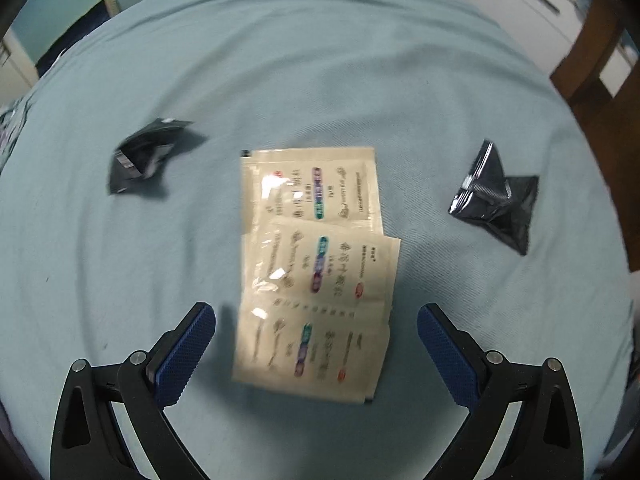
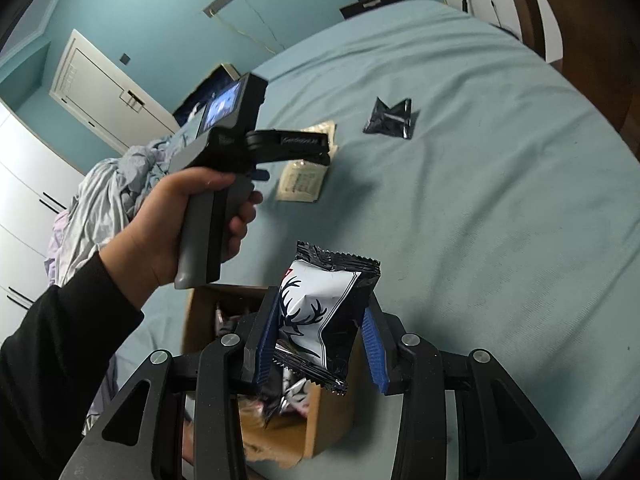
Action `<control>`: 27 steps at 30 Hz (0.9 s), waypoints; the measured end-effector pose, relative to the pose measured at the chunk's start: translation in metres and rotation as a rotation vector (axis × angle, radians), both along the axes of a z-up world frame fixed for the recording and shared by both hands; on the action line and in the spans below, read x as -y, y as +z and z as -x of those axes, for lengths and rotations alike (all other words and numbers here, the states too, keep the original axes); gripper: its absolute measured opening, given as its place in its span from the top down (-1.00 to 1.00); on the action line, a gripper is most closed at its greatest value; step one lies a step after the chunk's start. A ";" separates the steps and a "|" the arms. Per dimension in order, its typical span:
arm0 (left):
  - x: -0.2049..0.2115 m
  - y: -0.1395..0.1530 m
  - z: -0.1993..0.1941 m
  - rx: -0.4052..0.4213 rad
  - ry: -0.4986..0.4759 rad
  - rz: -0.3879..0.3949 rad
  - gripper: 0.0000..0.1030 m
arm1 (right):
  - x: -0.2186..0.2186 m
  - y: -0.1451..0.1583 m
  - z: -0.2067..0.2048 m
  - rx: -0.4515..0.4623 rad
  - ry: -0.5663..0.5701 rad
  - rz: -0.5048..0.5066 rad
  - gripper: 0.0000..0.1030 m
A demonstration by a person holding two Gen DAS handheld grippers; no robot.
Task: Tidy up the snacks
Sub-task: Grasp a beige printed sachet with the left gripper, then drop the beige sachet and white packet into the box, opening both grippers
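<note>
My right claw [image 2: 320,344], low in the right wrist frame, is clenched on a black-and-white snack packet with an antler print [image 2: 326,312], held just above the open cardboard box [image 2: 316,416], where a few wrappers already lie, so some sorting looks done. Further up at centre left, my left hand [image 2: 188,220] carries the other tool toward the bed. My left claw [image 1: 316,344] hangs spread wide and empty over three overlapping beige sachets [image 1: 316,264] on the blue bedsheet [image 1: 320,80]. Beyond them, a crumpled black packet [image 1: 146,156] at left and a black packet [image 1: 496,200] at right are left too.
</note>
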State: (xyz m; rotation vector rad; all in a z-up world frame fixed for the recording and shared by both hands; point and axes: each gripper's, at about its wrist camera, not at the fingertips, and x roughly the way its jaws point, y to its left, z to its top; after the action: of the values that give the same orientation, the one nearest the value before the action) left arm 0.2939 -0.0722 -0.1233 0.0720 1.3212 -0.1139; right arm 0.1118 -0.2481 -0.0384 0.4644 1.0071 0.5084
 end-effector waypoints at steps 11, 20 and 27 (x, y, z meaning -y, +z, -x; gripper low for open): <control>-0.010 0.019 0.032 -0.050 0.021 0.040 -0.33 | 0.000 0.008 0.005 0.018 -0.019 0.012 0.28; -0.054 0.108 0.133 0.090 0.039 0.106 -0.33 | 0.005 0.017 0.030 0.051 -0.055 0.018 0.28; -0.068 0.133 0.208 0.124 -0.015 0.183 -0.35 | 0.009 0.016 0.036 0.054 -0.080 -0.001 0.28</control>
State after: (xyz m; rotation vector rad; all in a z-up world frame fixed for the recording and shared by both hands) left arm 0.0861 -0.0044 0.0093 -0.0658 1.1816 -0.2386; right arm 0.0757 -0.2570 -0.0222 0.4872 0.9325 0.4472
